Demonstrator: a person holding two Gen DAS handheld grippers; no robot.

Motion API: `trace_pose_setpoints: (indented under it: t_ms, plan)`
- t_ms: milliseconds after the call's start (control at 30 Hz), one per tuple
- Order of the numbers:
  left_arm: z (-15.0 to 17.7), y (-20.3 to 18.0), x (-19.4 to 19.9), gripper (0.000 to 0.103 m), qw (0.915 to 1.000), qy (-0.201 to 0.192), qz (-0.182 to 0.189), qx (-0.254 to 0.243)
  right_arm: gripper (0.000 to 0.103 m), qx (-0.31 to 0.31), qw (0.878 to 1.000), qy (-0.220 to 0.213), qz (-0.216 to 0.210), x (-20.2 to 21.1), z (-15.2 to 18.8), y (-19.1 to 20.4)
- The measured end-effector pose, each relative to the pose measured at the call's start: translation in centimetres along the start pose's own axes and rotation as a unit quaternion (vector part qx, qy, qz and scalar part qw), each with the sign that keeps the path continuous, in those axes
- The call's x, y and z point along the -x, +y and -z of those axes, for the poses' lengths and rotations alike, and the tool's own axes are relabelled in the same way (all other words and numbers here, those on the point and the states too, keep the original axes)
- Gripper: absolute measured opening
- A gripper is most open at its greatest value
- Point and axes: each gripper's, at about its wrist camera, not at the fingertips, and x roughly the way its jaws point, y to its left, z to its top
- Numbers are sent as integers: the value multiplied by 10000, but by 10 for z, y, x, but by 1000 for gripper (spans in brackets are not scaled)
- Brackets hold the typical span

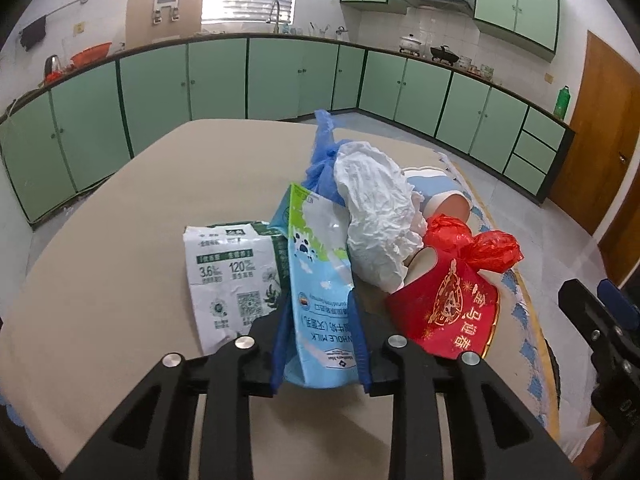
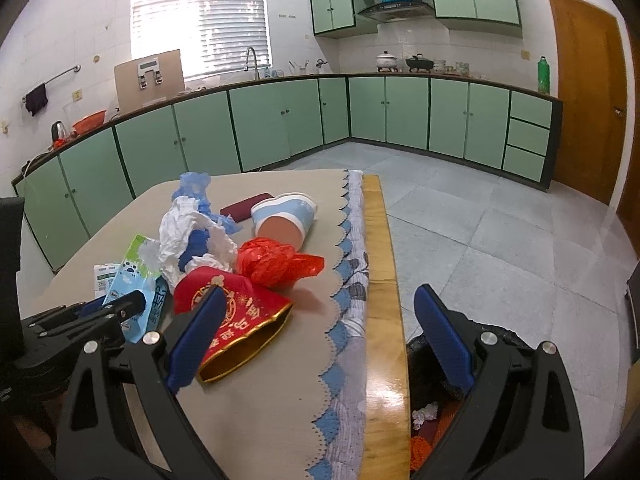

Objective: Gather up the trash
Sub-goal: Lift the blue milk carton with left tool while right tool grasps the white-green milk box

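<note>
The left gripper (image 1: pixel 320 336) has its blue pads pinched in on the blue milk carton (image 1: pixel 320 292) — flattened, "WHOLE MILK" printed on it, sticking up from between the fingers toward 12 o'clock in the left wrist view. The jaws are nearly closed, w/ only the carton's thickness between them.

At 9 o'clock from that carton, touching it, lies a white-and-green milk carton (image 1: pixel 232 276), crushed flat on the beige tablecloth (image 1: pixel 120 220). At 1 o'clock from the held carton sits crumpled white paper (image 1: pixel 376 216), w/ a blue plastic bag (image 1: pixel 322 156) behind it at about 11 o'clock from the paper. At 3 o'clock from the carton is a red envelope (image 1: pixel 444 308) w/ gold lettering, and a red plastic bag (image 1: pixel 472 240) bunched just above it at 12 o'clock. A blue-and-white paper cup (image 2: pixel 286 216) lies on its side beyond the red bag, mouth facing the camera; a dark red flat item (image 2: pixel 246 206) is beside it at 9 o'clock — can't tell what it is.

The right gripper (image 2: pixel 316 340) is wide open, holding nothing — its left finger overlaps the red envelope in the right wrist view, its right finger hangs past the wooden table edge (image 2: pixel 380 280) over a black bin bag (image 2: pixel 424 364) w/ scraps inside, at 4 o'clock from the pile.
</note>
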Motion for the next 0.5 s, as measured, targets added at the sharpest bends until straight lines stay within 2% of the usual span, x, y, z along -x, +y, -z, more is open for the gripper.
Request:
trace_pose_setpoints:
  t_ms: [67,233,500]
  plan:
    - [-1,0,1,16,10000,-49,30,-7,92,-20,10000,14,1,-1,1,-2]
    - [0,2,7,14,9999,-94,97,58,92,-31,10000,24,-33,-3,0,-3]
    - [-6,11,41,8,9988,-432,199,87,92,52,9998,-66,-192,0,-6,14]
